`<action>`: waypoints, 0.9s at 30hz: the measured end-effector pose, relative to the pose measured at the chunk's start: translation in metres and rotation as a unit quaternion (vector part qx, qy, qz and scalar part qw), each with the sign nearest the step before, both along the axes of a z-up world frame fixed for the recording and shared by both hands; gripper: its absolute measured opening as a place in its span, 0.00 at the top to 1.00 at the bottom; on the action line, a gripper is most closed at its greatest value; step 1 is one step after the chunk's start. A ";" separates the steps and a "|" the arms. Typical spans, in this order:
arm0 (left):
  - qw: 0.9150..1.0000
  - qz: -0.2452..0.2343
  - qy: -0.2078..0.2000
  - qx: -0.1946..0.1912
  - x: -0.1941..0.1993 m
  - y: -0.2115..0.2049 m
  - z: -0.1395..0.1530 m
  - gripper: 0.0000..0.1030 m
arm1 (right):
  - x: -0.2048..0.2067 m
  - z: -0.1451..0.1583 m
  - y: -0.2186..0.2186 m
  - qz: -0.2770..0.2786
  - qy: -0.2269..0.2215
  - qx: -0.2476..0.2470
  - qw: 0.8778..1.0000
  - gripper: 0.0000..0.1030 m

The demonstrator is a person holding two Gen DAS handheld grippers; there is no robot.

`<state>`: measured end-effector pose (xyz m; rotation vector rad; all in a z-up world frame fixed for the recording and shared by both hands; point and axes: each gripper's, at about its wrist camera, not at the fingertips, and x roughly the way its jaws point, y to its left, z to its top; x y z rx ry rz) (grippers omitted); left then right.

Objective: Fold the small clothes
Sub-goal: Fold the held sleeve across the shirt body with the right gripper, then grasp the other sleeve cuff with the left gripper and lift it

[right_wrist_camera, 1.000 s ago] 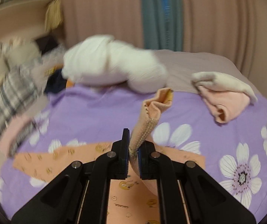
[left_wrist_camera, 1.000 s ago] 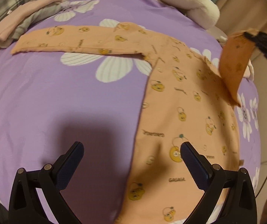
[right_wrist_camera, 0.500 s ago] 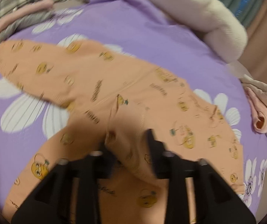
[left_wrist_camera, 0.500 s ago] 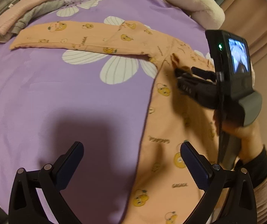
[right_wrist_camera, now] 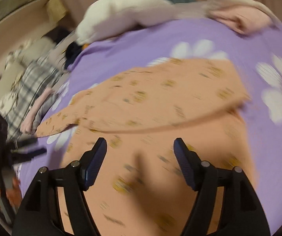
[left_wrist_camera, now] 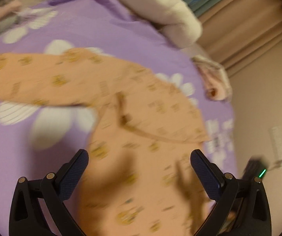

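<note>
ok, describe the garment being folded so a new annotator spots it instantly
Start at the purple bedspread with big white flowers. Spread flat across its middle lies the orange top, one long sleeve still stretched sideways, the other laid over its chest. Unlike the plain pink bundle at the bed's edge, it is peach-orange with small yellow cartoon prints.

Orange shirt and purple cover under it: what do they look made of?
Orange shirt: thin, soft matte fabric, probably cotton knit; it lies limp and its sleeve folds flat. Purple cover: smooth printed cloth with white flowers, matte, lightly creased. Blur hides any weave.
</note>
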<state>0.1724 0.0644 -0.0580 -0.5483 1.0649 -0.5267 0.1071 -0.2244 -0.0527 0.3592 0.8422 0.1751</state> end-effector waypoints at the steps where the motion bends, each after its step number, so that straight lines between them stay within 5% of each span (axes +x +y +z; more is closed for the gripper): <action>1: 1.000 -0.002 0.004 -0.020 0.009 -0.006 -0.001 0.01 | -0.011 -0.004 -0.009 -0.018 -0.001 0.005 1.000 0.31; 8: 0.994 -0.013 0.031 -0.103 0.055 -0.038 -0.022 0.13 | -0.064 -0.023 -0.045 -0.094 -0.006 0.087 0.992 0.32; 14: 0.996 0.011 0.077 -0.054 0.066 -0.034 -0.064 0.17 | -0.076 -0.030 -0.047 -0.092 0.005 0.085 0.992 0.31; 22: 0.990 0.046 0.069 -0.111 0.046 0.020 -0.050 0.17 | -0.078 -0.020 -0.043 -0.082 -0.003 0.082 0.993 0.31; 27: 0.983 0.126 0.061 -0.121 0.018 0.103 -0.049 0.17 | -0.076 -0.015 -0.032 -0.073 -0.003 0.073 0.995 0.31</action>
